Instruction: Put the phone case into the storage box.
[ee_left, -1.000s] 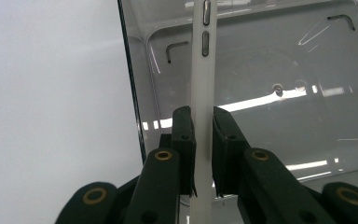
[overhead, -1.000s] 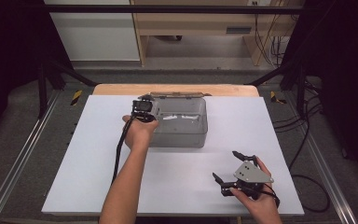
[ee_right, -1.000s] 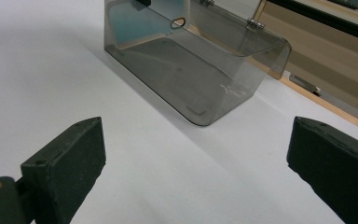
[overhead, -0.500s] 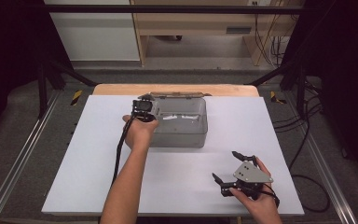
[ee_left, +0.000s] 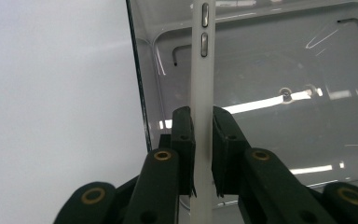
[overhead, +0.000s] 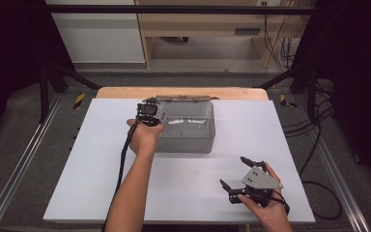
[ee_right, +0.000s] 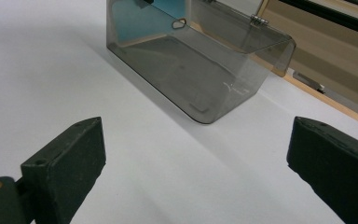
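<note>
Gripping a thin white phone edge-on, the left gripper has its two black jaws narrowed onto the flat faces of the device, pads pressing from either side. In the left gripper view the phone stands between the pads with its slim side, bearing two small metal buttons, turned toward the camera, and it reaches down into the clear smoky-grey plastic box whose floor and rounded corners show behind it. The box's near wall runs as a dark line just left of the phone.

From the high view the left gripper sits over the left end of the box, the person's left hand wrapped around it and a black cable trailing back along the forearm. The box stands toward the far middle of the white table top, its hinged lid folded back on the far side.

The right gripper (the one with the grey three-cornered plate on top) rests near the front right of the table in the right hand, well apart from the box. Its jaws are spread wide with nothing between them; in the right gripper view they frame bare white surface, with the box farther off between them
</note>
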Demonstrator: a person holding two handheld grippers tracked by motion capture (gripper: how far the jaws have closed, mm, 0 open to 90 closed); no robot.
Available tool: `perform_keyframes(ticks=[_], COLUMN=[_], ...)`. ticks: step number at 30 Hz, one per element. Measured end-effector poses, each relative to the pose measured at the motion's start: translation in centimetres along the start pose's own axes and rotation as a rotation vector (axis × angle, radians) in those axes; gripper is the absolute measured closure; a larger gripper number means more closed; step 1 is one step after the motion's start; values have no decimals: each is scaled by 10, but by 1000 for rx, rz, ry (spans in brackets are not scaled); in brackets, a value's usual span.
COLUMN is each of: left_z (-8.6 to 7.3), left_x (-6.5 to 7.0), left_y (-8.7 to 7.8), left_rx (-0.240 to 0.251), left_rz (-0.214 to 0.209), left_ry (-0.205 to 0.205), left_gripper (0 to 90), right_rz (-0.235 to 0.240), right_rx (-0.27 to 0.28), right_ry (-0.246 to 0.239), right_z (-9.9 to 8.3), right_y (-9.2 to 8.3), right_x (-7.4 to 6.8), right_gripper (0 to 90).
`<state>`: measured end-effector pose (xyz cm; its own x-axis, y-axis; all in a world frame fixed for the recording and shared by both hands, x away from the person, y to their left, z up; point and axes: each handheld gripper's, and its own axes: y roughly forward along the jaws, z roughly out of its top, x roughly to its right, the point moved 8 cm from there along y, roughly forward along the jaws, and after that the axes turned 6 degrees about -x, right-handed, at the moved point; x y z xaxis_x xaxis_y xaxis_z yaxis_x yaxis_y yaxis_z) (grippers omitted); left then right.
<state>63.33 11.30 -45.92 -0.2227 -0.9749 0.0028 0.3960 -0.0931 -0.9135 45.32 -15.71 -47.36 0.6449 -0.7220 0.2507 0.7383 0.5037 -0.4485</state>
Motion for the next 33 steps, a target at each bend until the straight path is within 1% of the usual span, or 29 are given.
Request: perform_keyframes(ticks=[2,5,12,22,33], left_z=[-1,-1,0,1,1], left_x=[0,1,1,1,1], left_y=[2,3,3,2,1], left_rx=[1,1,9,20,20], left_rz=[-2,2,9,19,15], left_ry=[-5,-1,-6,3,4], left_gripper=[799,800,793,783,778], right_rz=[1,1,2,5,8], right_rx=[-3,-3,-4,-5,-7], right_ry=[4,4,4,4,4], right_z=[0,0,-1,-1,-1], right_y=[0,0,0,1,1], right_x=[0,0,0,0,-1], right_gripper=[48,48,48,48,48])
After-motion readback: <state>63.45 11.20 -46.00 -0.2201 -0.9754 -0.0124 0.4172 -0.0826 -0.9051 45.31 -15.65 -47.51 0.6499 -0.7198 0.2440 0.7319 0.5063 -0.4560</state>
